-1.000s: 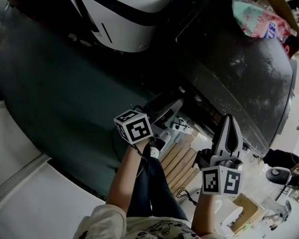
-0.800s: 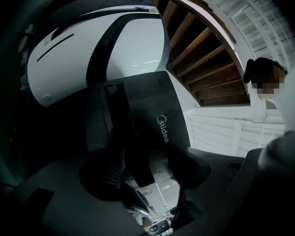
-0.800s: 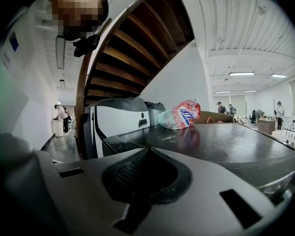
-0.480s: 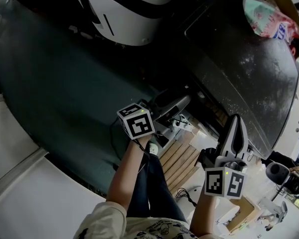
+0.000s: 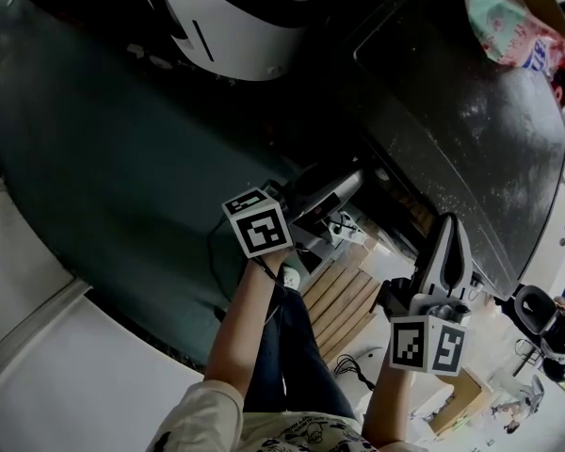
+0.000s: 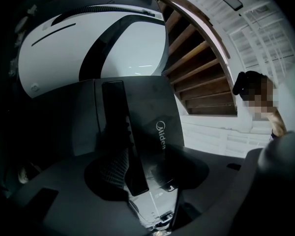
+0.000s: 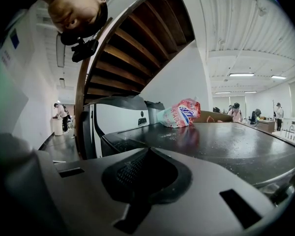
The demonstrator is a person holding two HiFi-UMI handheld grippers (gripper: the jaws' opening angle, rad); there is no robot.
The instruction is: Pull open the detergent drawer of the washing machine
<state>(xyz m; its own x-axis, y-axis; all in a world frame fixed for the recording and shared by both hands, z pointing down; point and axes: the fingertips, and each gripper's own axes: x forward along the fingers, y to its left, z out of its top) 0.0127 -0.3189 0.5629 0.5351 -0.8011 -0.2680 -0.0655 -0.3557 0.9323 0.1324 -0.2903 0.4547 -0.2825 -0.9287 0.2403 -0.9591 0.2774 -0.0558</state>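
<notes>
Straddles the black upright strip (image 6: 119,117) on the dark grey plastic detergent drawer front (image 6: 150,109) with the left gripper (image 6: 137,176): jaws parted, just been closing, pads not plainly pressing. Runs top to bottom, dead ahead. Holds the right gripper (image 7: 146,154) clenched on nothing, farther off. Shows a pink-and-teal bag (image 7: 179,113) on the black washing-machine surface (image 7: 226,141) beyond.

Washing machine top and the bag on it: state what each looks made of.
The bag looks like thin printed plastic film: crinkled, shiny. The washing machine top is dark and glossy, likely painted metal or plastic: it mirrors the bag, shows pale specks.
</notes>
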